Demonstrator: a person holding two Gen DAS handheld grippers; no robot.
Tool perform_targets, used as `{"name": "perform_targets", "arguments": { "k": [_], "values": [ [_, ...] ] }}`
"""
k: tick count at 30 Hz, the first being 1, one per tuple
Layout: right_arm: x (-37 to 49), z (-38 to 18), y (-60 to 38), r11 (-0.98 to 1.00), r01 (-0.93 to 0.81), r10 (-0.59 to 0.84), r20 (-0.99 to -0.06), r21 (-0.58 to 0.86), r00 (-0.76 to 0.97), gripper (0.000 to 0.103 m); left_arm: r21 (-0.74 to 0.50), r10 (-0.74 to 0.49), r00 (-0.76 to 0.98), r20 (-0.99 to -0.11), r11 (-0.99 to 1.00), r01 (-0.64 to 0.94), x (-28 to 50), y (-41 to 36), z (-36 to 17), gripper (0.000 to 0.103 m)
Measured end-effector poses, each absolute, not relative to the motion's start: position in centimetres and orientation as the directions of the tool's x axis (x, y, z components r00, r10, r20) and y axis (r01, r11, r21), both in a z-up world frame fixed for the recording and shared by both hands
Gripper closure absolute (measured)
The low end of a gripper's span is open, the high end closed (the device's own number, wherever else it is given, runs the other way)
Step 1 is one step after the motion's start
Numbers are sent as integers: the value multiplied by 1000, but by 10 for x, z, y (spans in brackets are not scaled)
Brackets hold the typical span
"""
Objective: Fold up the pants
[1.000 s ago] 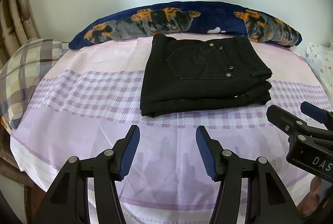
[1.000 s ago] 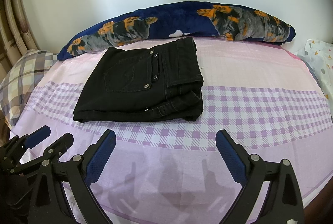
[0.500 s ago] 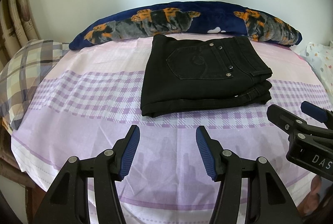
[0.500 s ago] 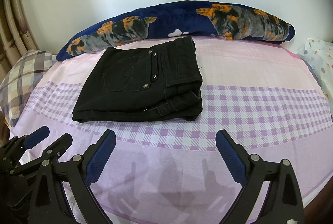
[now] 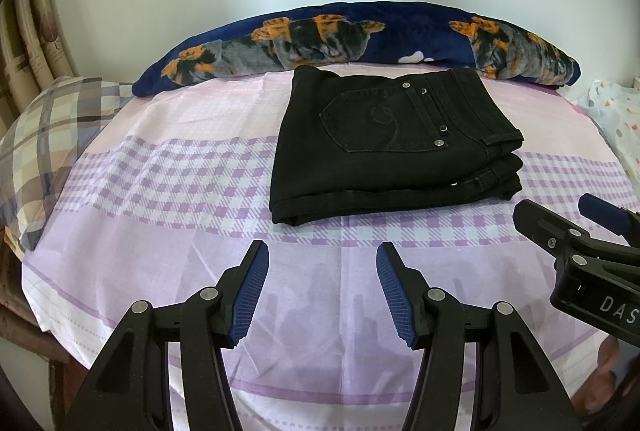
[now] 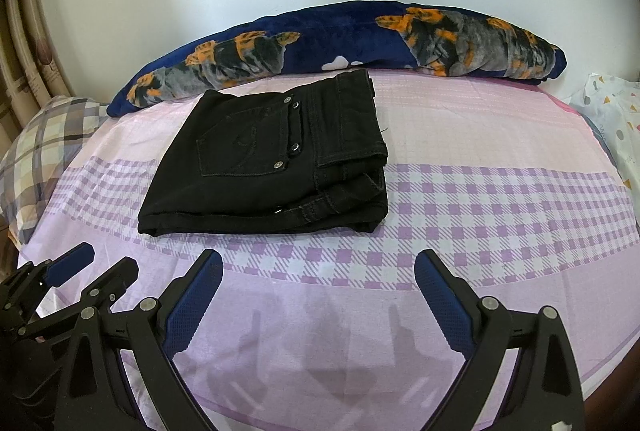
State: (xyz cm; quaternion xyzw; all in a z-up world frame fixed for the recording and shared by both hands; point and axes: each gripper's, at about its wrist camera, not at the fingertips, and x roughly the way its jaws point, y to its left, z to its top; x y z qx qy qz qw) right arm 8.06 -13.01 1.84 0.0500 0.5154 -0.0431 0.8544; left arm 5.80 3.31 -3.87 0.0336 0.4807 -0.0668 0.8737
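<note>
Left wrist view: my left gripper [image 5: 322, 285] gapes empty above the bedsheet [image 5: 168, 191]; black pants [image 5: 384, 151] lie folded beyond it, before the bolster [image 5: 360, 35].

Right wrist view: right gripper [image 6: 318, 295] likewise spread, holding nothing. Pants [image 6: 272, 167] look like dense, stiffish denim; I'd pinch the thick waistband edge.

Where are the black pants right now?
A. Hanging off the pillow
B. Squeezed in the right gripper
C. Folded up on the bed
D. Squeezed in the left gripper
C: the pants lie folded on the bed, while the left gripper and right gripper are open with nothing in them.
</note>
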Motion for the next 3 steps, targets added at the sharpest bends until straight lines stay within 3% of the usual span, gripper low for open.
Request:
{"name": "perform_targets", "arguments": {
  "k": [3],
  "values": [
    [81, 19, -130, 992, 123, -22, -886, 40, 463, 7, -7, -87, 526, -846, 988, 153, 59, 34, -39, 46]
  ]
}}
